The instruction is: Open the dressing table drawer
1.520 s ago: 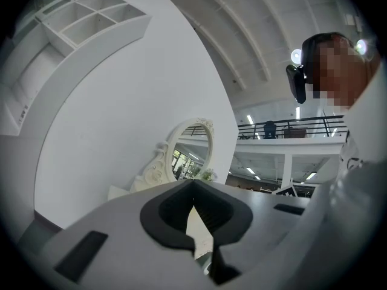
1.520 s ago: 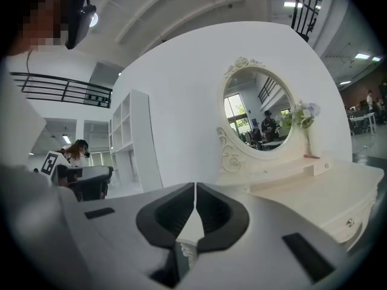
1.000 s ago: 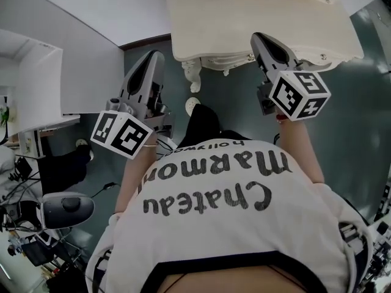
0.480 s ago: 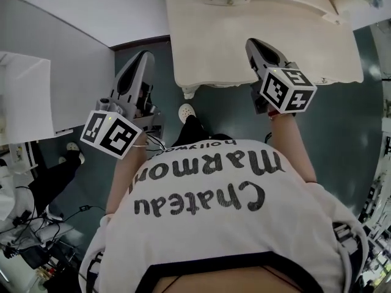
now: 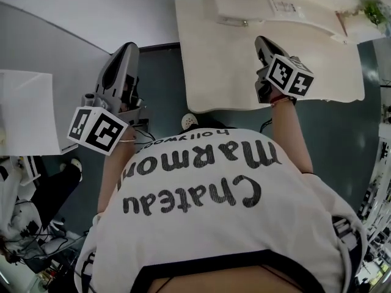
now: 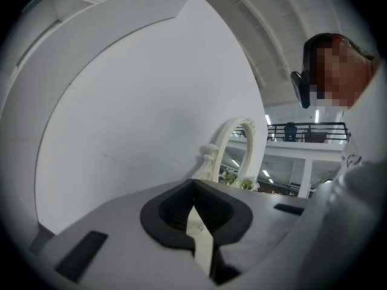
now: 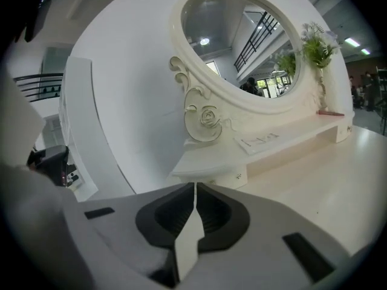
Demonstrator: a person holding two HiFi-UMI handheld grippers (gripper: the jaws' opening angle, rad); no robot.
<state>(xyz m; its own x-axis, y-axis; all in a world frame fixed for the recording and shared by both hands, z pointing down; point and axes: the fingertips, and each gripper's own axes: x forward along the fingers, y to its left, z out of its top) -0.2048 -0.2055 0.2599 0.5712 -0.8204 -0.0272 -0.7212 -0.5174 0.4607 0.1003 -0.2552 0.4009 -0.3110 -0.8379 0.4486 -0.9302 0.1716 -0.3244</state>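
The cream dressing table [image 5: 232,72] fills the upper middle of the head view, and only its flat top shows; its front and any drawer there are hidden beneath it. At the back stands a low shelf unit [image 5: 269,8] with a small knob [image 5: 244,23]. In the right gripper view that knob [image 7: 239,176] sits under the shelf below the oval mirror [image 7: 242,47]. My right gripper [image 5: 263,41] hangs over the table top, shut and empty, with the jaws [image 7: 195,189] meeting. My left gripper [image 5: 125,50] is left of the table over the floor, shut on nothing [image 6: 193,186].
A white wall panel [image 5: 55,54] and a white desk [image 5: 24,108] stand close on the left. On the dark floor lie a shoe [image 5: 190,121] and cables and gear [image 5: 24,231]. A plant in a vase [image 7: 317,53] stands at the shelf's right end.
Both grippers have moved forward. The right one now hangs over the table top, tipped lower. The table's front edge with its knobs has slipped out of sight under the top.
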